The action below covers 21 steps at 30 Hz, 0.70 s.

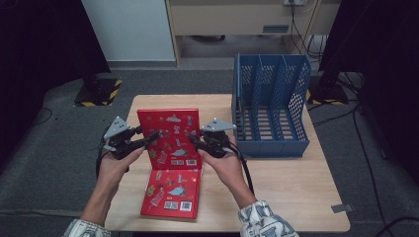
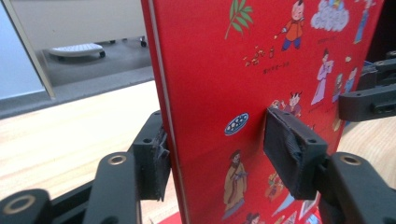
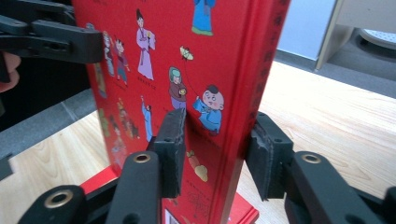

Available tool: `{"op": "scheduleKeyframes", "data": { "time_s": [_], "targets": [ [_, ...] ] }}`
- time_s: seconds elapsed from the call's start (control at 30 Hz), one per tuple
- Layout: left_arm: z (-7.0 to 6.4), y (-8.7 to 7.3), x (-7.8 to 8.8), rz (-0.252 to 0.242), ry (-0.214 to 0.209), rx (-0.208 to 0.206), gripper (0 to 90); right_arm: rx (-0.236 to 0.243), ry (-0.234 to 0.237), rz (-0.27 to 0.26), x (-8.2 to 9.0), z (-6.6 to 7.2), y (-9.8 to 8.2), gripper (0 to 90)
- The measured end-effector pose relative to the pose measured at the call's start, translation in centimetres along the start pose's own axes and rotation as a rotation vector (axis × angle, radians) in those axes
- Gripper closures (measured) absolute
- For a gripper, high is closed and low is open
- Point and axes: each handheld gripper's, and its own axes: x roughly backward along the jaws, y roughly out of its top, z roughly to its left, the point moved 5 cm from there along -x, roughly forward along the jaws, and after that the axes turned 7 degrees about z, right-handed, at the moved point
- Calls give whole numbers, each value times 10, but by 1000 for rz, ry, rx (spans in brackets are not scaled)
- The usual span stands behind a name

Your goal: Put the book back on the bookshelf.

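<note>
Gripping the upright red book [image 1: 169, 132] (edge-on), both grippers' jaws clamp it partly open.

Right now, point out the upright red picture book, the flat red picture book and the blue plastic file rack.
upright red picture book [image 1: 169, 129], high view, cover.
flat red picture book [image 1: 173, 193], high view, cover.
blue plastic file rack [image 1: 271, 146], high view, front wall.
</note>
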Motion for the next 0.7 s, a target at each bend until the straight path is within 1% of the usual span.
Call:
{"op": "scheduleKeyframes", "data": {
  "time_s": [0.1,0.27,0.33,0.47,0.6,0.7],
  "targets": [
    [-1,-4,5,-17,-9,-4,410,22,1,-2,3,6,-1,613],
    [-6,-8,10,-34,-14,-13,391,42,32,-6,9,12,-4,612],
    [-6,-9,10,-41,-15,-13,380,53,42,-6,10,14,-5,599],
    [-6,-9,10,-53,-18,-10,368,62,59,-7,11,16,-6,560],
    [-4,-10,11,-59,-21,1,356,77,89,-11,10,17,-6,564],
    [-5,-10,10,-58,-20,-5,338,80,103,-14,10,19,-7,560]
  ]
}}
